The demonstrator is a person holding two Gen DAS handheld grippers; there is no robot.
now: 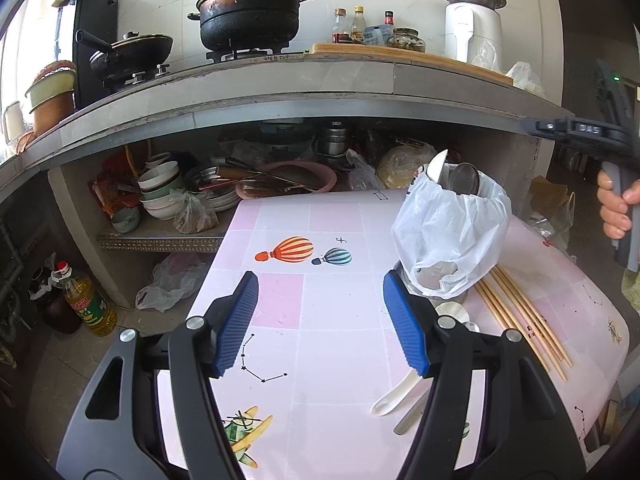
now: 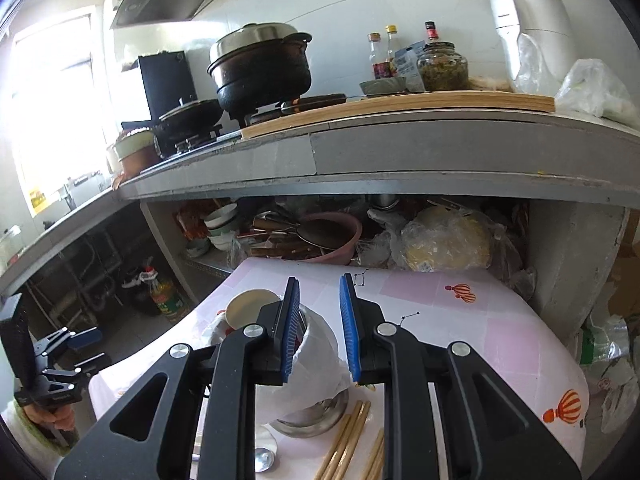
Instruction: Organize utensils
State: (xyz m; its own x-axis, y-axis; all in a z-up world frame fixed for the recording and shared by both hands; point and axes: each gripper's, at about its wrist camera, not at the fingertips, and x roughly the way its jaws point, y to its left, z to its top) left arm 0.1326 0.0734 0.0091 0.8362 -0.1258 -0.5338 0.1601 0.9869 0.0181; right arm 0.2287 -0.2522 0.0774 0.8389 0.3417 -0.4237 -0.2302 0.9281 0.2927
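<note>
Left tool (image 1: 320, 320): blue ribbed pads spread wide, nothing between them, hovering over the pink-and-white checked tabletop cloth with balloon prints (image 1: 280, 292).

Right tool (image 2: 320, 330): pads parted by a narrow gap, nothing pinched. It sits directly above the round metal utensil holder lined with a white plastic bag (image 2: 316, 380). The left pad (image 2: 291, 332) overlaps the holder's rim in the right wrist view; contact cannot be confirmed.

Holder contents, left wrist view: a white ceramic spoon (image 1: 437, 166) and a metal spoon bowl (image 1: 464, 178) stand upright inside and project above the bag's edge. The holder stands toward the right side of the tabletop.

Loose utensils on the tabletop:
- Bundle of light wooden chopsticks (image 1: 524, 320) lying flat just right of the holder base, roughly parallel.
- White plastic spoon (image 1: 394, 396) lying near the front of the tabletop, partly hidden behind the left tool's right finger.
- Flat metal handle (image 1: 410, 416) beside the white plastic spoon, its far end hidden.
- Small metal spoon bowl (image 2: 264, 460) in front of the holder base, right wrist view.

Behind the tabletop, a grey stone kitchen counter (image 1: 280, 84) carries a black lidded pot (image 1: 250, 12).
</note>
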